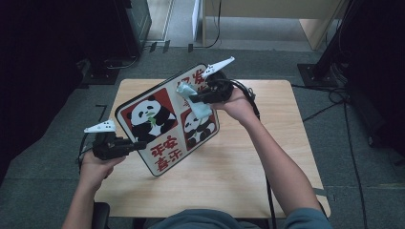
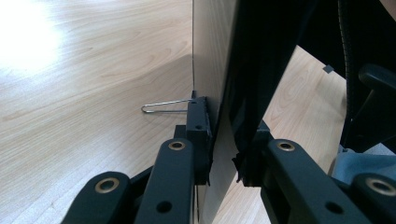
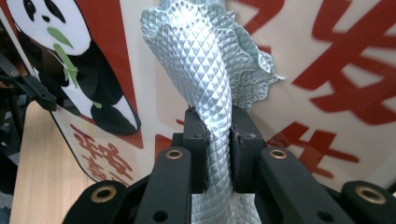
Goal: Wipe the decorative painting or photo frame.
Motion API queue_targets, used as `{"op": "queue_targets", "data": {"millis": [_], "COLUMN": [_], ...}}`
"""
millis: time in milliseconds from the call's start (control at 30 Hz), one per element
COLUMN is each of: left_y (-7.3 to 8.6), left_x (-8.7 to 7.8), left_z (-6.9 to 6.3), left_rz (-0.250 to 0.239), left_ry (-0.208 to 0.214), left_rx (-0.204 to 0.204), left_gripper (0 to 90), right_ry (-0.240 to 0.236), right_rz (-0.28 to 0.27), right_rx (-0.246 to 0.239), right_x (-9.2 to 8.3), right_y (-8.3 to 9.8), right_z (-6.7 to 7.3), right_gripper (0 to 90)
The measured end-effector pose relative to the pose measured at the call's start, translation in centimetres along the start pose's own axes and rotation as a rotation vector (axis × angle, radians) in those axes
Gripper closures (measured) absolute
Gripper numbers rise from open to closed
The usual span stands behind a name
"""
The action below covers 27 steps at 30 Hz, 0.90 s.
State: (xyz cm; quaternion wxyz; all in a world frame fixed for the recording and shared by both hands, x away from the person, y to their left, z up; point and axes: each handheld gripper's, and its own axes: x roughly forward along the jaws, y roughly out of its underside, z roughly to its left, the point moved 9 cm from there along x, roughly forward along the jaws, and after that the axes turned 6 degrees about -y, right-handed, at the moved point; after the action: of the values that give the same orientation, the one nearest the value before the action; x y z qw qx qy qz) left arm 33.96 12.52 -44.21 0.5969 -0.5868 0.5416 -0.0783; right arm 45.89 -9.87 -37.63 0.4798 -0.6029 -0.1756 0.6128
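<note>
We've got the left gripper [image 1: 138,144] clamped on the 8 o'clock edge of the square panda-print board with red characters [image 1: 165,121], tilted up over the light wood table [image 1: 248,157]. The right gripper [image 1: 193,100] is pinched on a pale blue-grey waffle-textured cloth [image 3: 210,70], pressed near the board's 1 o'clock corner.

Risk, we judge: wiping pressure could pivot the board out of its one-edge grip.

The left gripper view shows a wire loop [image 2: 161,108] behind the board; the right gripper view shows the cloth's weave.
</note>
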Motion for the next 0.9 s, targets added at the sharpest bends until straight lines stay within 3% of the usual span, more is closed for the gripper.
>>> {"op": "queue_targets", "data": {"millis": [900], "left_y": [0.0], "left_x": [0.0], "left_z": [-0.1], "left_rz": [0.001], "left_ry": [-0.004], "left_rx": [0.005], "left_gripper": [78.9], "right_ry": [-0.03], "right_rz": [0.016], "right_rx": [0.045], "right_x": [1.8], "right_y": [3.9], "right_z": [0.1], "right_gripper": [80.0]}}
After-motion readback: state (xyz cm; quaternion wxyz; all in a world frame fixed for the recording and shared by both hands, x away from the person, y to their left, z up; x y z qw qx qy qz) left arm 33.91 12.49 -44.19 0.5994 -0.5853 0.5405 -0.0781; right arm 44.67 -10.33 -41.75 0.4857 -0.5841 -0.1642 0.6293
